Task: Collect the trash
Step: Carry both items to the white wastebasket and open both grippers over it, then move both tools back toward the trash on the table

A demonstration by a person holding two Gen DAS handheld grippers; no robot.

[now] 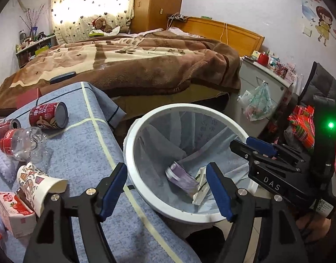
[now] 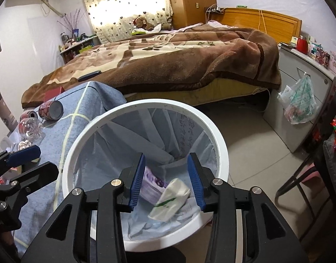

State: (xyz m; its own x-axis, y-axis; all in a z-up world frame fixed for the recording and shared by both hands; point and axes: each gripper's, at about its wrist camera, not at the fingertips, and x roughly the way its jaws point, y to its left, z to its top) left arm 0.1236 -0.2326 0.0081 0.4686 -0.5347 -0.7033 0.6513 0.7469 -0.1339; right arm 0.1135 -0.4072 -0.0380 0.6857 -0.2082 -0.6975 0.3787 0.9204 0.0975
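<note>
A white trash bin with a pale blue liner stands beside the blue-covered table. In it lie a purple packet and a white-green wrapper; the wrapper looks blurred below my right gripper. My right gripper is open and empty over the bin; it also shows in the left wrist view. My left gripper is open and empty above the bin's near rim. On the table lie red cans, a clear bottle, a paper cup and a strawberry carton.
A bed with a brown blanket fills the back. A grey cabinet with a hanging plastic bag stands at the right. A dark chair is at the far right. Tiled floor lies between bin and cabinet.
</note>
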